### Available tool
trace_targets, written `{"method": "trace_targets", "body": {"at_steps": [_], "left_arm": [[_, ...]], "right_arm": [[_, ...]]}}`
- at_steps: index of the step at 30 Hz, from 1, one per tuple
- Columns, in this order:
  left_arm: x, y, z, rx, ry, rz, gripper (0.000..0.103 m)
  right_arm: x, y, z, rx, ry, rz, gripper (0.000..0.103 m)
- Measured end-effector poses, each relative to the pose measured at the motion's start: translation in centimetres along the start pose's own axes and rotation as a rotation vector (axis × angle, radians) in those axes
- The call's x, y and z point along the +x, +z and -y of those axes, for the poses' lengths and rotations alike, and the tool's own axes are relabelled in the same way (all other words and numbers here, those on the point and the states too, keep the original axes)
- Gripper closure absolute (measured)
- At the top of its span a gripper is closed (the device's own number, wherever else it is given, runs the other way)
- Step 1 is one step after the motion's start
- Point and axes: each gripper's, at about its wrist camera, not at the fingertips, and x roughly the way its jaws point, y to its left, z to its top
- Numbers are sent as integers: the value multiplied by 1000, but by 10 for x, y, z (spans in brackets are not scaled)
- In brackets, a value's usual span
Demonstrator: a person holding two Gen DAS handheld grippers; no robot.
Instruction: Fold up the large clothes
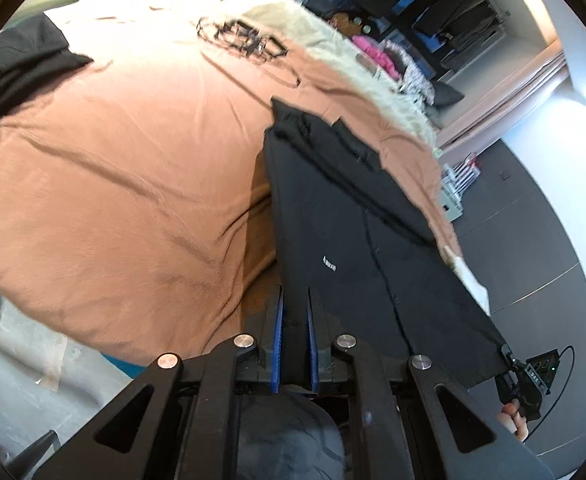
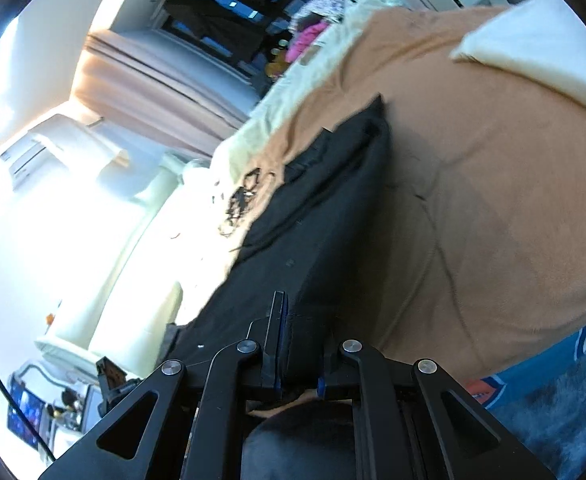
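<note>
A large black garment (image 1: 357,232) with buttons and a small white logo lies stretched over a brown blanket (image 1: 125,168) on a bed. My left gripper (image 1: 295,304) is shut on one corner of its near edge. In the left wrist view my right gripper (image 1: 521,376) shows at the other near corner, held by a hand. In the right wrist view the black garment (image 2: 325,208) runs away from my right gripper (image 2: 297,320), which is shut on its edge; the cloth hides the right finger.
The brown blanket (image 2: 493,184) has a cream fluffy border (image 1: 357,64). Another black cloth (image 1: 21,68) lies at the far left. A clothes rack (image 1: 445,8) and curtains stand beyond the bed. A blue rug (image 2: 541,364) lies by the bed.
</note>
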Motion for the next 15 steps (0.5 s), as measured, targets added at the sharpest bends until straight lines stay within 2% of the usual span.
{"method": "trace_targets", "body": {"at_steps": [15], "left_arm": [[-131,-28,19,55,-91,197,91]], "right_arm": [[-92,-31,-86,-162,120,75,92]]}}
